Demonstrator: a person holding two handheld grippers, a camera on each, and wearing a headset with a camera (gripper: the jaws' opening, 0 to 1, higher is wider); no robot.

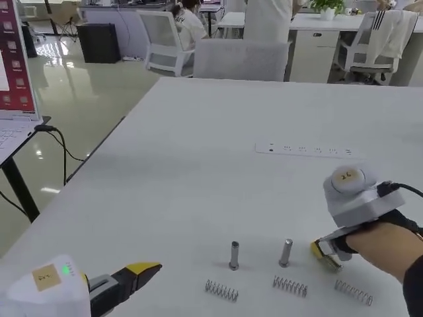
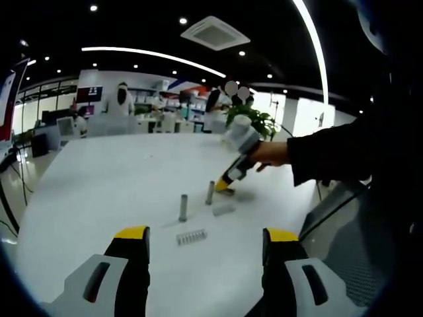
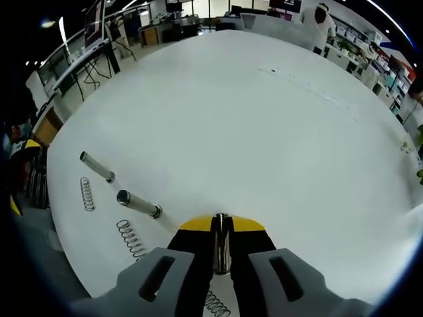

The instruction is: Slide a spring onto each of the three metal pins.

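Two metal pins [image 1: 234,255] [image 1: 285,253] stand upright on the white table [image 1: 198,165]. Three springs [image 1: 221,290] [image 1: 290,285] [image 1: 353,292] lie flat in a row in front of them. My right gripper [image 1: 327,254] rests just right of the second pin. In the right gripper view its jaws [image 3: 221,228] are shut on a third metal pin [image 3: 221,247], with the other pins [image 3: 97,167] [image 3: 139,204] off to the left. My left gripper [image 2: 207,234] is open with nothing between its fingers, at the near left [image 1: 135,274], pointing at the pins [image 2: 183,207] and a spring [image 2: 192,236].
A white power strip [image 1: 307,150] lies farther back on the table. The table's left edge [image 1: 99,148] drops to the floor, where a laptop desk [image 1: 13,125] stands. Office chairs [image 1: 165,43] and people are beyond the far edge.
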